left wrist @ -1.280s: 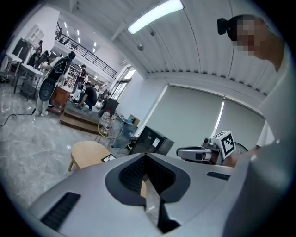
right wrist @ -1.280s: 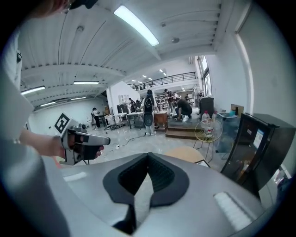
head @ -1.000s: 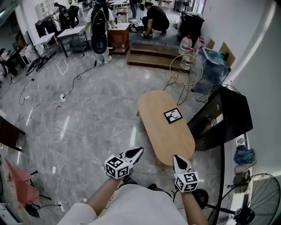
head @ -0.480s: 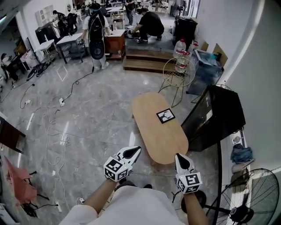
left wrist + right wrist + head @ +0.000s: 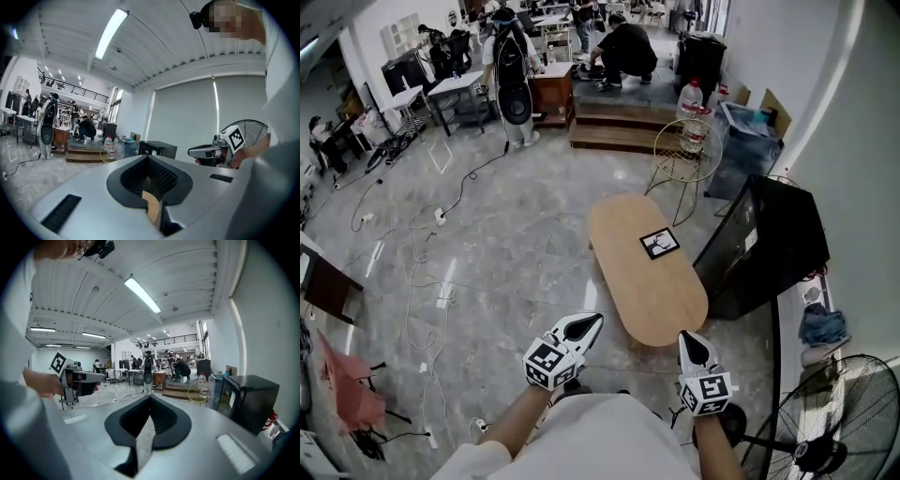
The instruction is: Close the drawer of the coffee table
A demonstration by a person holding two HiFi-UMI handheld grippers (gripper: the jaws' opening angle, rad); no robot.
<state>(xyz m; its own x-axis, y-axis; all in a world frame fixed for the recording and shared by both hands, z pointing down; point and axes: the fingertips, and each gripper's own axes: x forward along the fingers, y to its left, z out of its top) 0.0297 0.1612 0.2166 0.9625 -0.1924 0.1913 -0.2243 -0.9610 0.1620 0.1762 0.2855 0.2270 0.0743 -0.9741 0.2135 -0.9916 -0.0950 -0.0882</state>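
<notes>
Left gripper and right gripper sat lower centre, jaws closed together with nothing held, both short of the coffee table at frame centre. Drawer not visible from above. Closed jaws probably suited pushing, not grasping.

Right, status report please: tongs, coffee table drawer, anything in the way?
Left tongs shut, empty; right tongs shut, empty. Coffee table ahead, untouched; drawer not visible. Black cabinet beside it.
</notes>
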